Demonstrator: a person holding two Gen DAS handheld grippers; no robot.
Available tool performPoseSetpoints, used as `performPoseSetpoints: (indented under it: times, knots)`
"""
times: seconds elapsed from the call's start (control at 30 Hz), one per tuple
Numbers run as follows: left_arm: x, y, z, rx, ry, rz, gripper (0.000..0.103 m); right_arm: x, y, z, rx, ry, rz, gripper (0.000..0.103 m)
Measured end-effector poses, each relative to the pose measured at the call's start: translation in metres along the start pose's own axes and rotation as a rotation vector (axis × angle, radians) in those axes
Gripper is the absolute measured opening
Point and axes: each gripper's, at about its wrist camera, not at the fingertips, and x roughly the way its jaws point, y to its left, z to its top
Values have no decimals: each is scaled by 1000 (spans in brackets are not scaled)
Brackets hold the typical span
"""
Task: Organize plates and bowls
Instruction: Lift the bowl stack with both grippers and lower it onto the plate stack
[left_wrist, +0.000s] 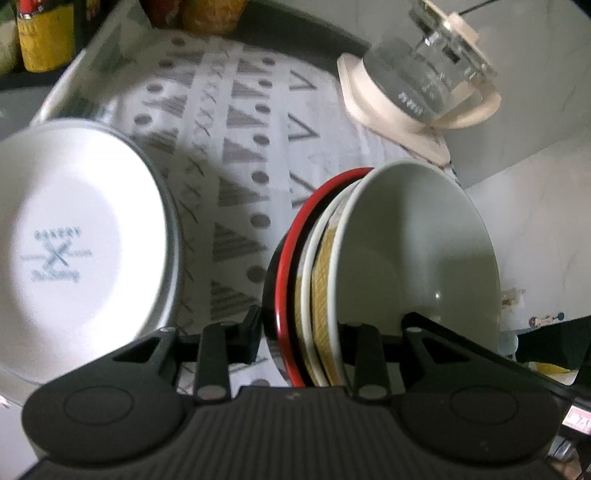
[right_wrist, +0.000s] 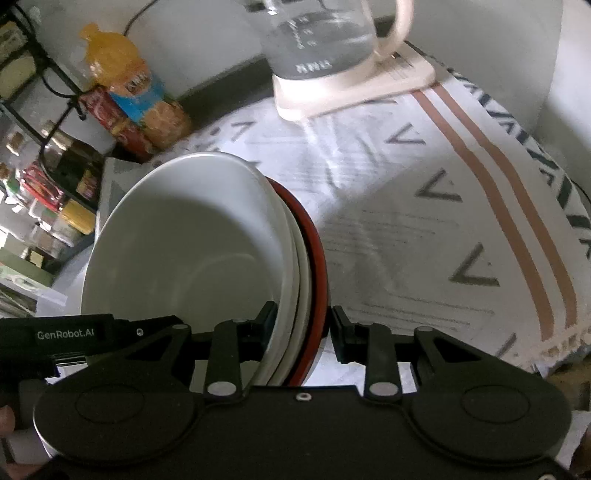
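Note:
A nested stack of bowls (left_wrist: 417, 258) is held between both grippers above the patterned cloth: a white bowl inside, a yellow-patterned one, and a red-rimmed black one outermost. My left gripper (left_wrist: 299, 332) is shut on the stack's rim. My right gripper (right_wrist: 301, 328) is shut on the opposite rim of the same stack (right_wrist: 184, 251). A white plate with a blue logo (left_wrist: 74, 243) sits to the left in the left wrist view, apart from the stack.
A glass kettle on a cream base (left_wrist: 424, 85) stands at the back of the patterned cloth (left_wrist: 240, 147); it also shows in the right wrist view (right_wrist: 332, 48). Food packets and jars (right_wrist: 129, 96) and a wire rack (right_wrist: 37, 110) crowd the back left.

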Motion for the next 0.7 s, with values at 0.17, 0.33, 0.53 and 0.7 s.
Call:
performPoseSetpoints:
  times: [0.17, 0.33, 0.53, 0.7]
  knots:
    - [-22, 5, 11, -7, -44, -7, 30, -7, 20, 11, -33, -41, 22, 31]
    - [-43, 11, 22, -19, -92, -5, 30, -12, 40, 22, -69, -71, 46, 31]
    - [-64, 26, 29, -45, -131, 4, 30, -11, 64, 28, -105, -86, 75, 31]
    - [-78, 43, 30, -81, -156, 13, 30, -7, 87, 28, -145, -84, 98, 31]
